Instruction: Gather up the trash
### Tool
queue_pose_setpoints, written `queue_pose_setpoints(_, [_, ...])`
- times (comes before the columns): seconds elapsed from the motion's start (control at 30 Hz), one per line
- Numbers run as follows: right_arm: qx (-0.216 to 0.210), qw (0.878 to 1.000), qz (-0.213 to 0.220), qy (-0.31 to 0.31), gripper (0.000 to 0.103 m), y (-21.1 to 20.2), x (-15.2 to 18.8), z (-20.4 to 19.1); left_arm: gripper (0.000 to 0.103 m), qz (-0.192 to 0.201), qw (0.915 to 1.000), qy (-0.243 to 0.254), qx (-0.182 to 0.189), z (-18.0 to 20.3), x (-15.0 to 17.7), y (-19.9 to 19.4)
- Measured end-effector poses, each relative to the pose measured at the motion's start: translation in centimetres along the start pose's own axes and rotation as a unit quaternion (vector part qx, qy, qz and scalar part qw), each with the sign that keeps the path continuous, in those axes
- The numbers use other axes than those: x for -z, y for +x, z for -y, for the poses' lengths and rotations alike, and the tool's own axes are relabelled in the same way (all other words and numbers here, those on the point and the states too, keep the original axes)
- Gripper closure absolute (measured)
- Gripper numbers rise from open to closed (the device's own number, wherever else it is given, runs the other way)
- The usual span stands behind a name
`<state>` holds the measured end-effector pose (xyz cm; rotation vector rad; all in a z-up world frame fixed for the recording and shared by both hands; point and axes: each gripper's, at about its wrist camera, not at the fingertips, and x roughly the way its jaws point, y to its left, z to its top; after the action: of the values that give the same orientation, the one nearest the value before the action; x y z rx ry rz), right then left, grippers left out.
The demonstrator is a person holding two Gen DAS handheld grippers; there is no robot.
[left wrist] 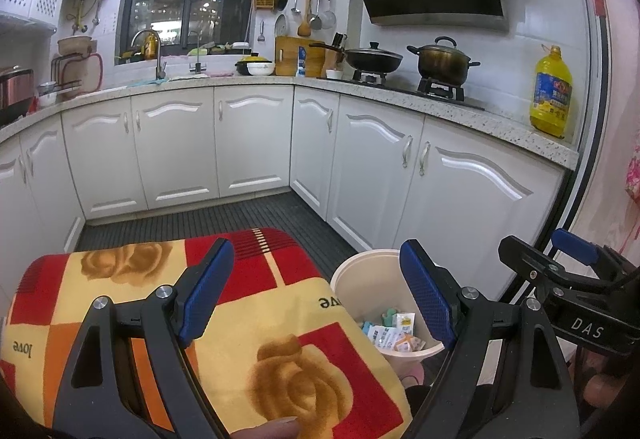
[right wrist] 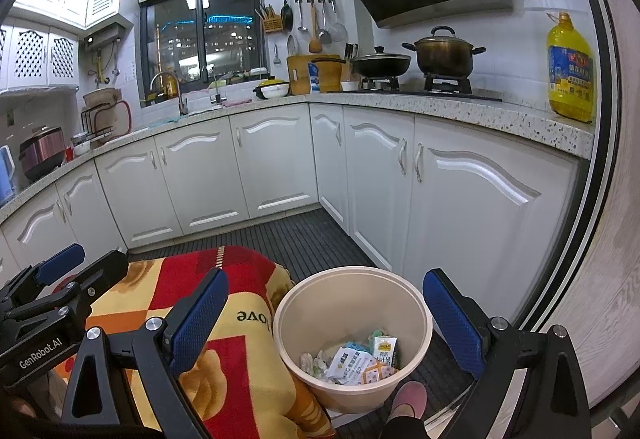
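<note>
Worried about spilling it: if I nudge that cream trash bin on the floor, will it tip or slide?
The cream bin looks like thin plastic holding only a few wrappers, so it is probably light and would slide easily. It is tall with a wide open top, so a push near the rim may tip it; push low.

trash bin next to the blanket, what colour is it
Pale cream bin, plain with no pattern; it shows best in the right wrist view.
</note>
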<state>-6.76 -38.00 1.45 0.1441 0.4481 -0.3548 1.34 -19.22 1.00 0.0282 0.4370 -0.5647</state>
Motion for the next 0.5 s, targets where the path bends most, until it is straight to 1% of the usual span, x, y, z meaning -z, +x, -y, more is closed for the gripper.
queue_pose_setpoints(0.5, [-0.001, 1.000, -0.001, -0.002, 0.006, 0.19, 0.03, -0.15, 0.018, 0.000, 0.9999, 0.004, -0.010, -0.10, 0.00, 0.37])
